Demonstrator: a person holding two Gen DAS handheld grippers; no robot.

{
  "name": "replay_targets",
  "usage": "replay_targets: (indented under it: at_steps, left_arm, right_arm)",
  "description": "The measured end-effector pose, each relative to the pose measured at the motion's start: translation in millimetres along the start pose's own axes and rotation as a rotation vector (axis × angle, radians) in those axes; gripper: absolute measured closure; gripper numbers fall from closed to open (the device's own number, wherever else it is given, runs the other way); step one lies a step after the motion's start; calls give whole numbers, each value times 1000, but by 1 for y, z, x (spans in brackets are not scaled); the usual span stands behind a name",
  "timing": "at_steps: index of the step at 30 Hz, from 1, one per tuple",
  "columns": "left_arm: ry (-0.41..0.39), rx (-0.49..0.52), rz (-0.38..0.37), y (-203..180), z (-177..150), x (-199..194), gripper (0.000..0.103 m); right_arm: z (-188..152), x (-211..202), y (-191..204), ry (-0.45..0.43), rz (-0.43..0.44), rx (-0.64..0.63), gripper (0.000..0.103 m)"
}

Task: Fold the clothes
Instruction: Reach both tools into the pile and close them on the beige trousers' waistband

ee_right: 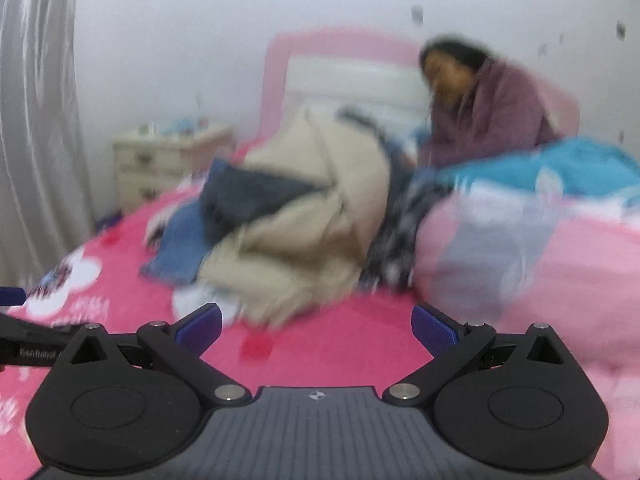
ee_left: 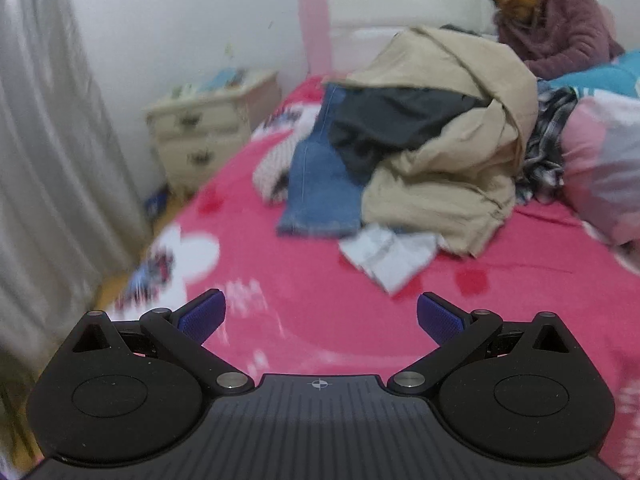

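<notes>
A heap of clothes [ee_left: 420, 152] — beige on top, dark and denim at its left, a white piece [ee_left: 388, 256] in front — lies mid-bed [ee_left: 320, 320], well beyond the left gripper [ee_left: 320, 314] and right gripper [ee_right: 316, 326], both with fingers spread, holding nothing, while a person [ee_left: 552, 28] sits at the far right.

Home bedroom: bed [ee_left: 320, 320] with pink cartoon sheet, pink headboard [ee_left: 316, 20] at 12 o'clock, cream nightstand [ee_left: 200, 136] at 10, grey curtain [ee_left: 44, 120] at 9, clothes pile [ee_left: 420, 140] centre.
</notes>
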State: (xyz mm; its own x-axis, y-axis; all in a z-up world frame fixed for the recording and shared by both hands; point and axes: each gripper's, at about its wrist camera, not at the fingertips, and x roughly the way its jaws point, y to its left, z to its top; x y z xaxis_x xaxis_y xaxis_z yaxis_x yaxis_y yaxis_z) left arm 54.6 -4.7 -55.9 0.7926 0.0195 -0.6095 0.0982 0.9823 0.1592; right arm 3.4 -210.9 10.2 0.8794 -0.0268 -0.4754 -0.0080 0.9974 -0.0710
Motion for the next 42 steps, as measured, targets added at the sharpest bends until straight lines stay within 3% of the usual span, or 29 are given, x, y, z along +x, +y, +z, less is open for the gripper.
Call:
replay_targets:
  at_steps: [3,6,11,15,20,22,25,27,30,33,40,42]
  left_arm:
    - [-13,42,-25,-2,1,20,0]
    - [11,34,-68,-5,-4,44,0]
    - [58,-40,-143,-8,-18,78,0]
    - [47,-32,-135,-16,-21,97,1]
    - [4,35,-168,-36,-13,121,4]
    - [-27,71,-220,-50,-9,131,6]
    - [-78,157,-315,-74,-4,142,10]
    - [-118,297,-364,-99,-4,148,14]
    - [-147,445,-392,-127,-5,160,25]
    - [-141,447,-409,-143,-1,175,36]
    - [-160,515,-381,-161,-3,200,44]
    - [-141,459,-413,-153,2,197,55]
  right_arm:
    - [9,10,-12,-120,38,-84,0]
    - [10,32,-19,-157,61,-142,0]
    - [-19,109,-27,-14,53,-89,1]
    - [-51,169,-30,90,13,-82,9]
    - [-53,214,-45,69,-6,-19,18]
    - [-53,229,-49,75,20,7,22]
    - [-64,251,-60,125,129,110,34]
    - [-80,263,-64,181,199,191,41]
    - [-98,273,-70,239,222,254,53]
    - [-101,273,-79,228,238,296,58]
    - [-103,269,-87,221,271,340,58]
    - [-102,268,-91,215,286,361,58]
